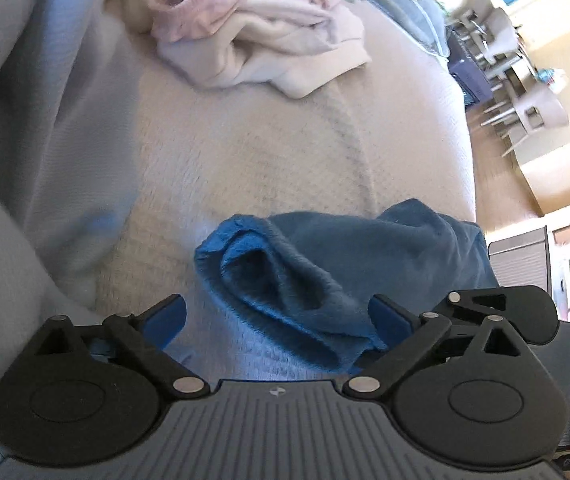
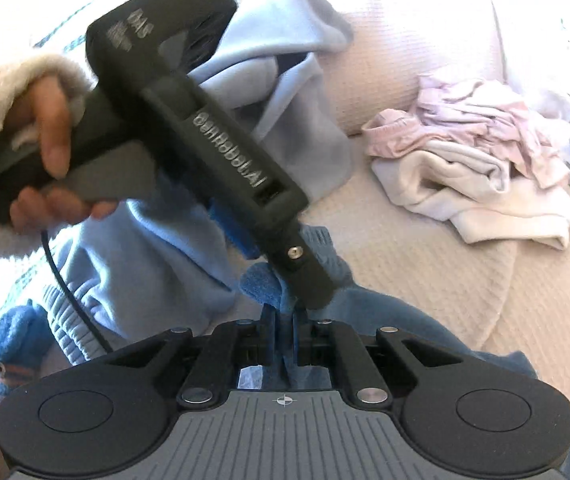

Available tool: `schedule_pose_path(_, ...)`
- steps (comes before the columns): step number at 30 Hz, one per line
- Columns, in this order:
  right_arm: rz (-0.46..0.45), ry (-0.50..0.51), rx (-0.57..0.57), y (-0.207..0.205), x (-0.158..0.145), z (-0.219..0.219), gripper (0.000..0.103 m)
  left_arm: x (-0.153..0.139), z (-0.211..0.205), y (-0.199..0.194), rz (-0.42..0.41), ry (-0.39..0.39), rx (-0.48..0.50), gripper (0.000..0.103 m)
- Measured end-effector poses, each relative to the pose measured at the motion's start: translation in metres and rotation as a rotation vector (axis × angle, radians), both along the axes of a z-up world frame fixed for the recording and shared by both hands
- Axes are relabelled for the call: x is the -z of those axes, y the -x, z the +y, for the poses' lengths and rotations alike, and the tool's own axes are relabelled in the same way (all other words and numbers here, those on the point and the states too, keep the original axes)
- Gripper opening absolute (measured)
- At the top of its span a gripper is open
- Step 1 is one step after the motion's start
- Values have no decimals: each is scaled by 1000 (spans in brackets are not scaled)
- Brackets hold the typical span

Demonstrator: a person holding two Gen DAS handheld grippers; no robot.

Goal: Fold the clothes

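Fingers (image 1: 165,316) of the left gripper (image 1: 277,316) are spread wide around a blue fleece garment (image 1: 325,264); the right gripper (image 2: 283,320) is clamped on that garment's edge (image 2: 285,300). It is bunched on the bed (image 1: 245,152), no fold visible. A pink-and-white pile (image 1: 261,36) remains unfolded beyond, a light-blue garment (image 2: 293,80) alongside. Task judged barely begun.
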State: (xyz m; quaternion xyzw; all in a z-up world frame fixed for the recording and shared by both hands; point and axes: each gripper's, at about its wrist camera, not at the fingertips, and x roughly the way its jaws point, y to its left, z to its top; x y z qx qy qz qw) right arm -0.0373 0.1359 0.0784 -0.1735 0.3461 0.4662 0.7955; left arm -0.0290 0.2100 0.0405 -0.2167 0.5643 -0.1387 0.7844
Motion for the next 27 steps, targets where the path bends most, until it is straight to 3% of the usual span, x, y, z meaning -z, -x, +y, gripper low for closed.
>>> schedule_pose_path(7,-6,15,-37,9,3,8,8,18,-4,3,53,56,-24,103)
schedule_pose_path(13,16,13,-52,12,5,9,8,28,-14,0,54,67,-22,100)
schedule_pose_path(16,13,22,-61,12,7,12,8,28,-21,-1,39,49,-8,64)
schedule_pose_path(17,13,26,-61,12,7,13,8,29,-22,-2,38,41,-7,42)
schedule_pose_path(18,13,31,-63,12,8,13,8,30,-23,-2,38,33,-6,35)
schedule_pose_path(21,15,50,-67,11,11,11,8,27,-24,-4,17,22,8,24)
schedule_pose_path(27,7,35,-82,2,14,28,8,7,-20,-19,-60,-72,61,18)
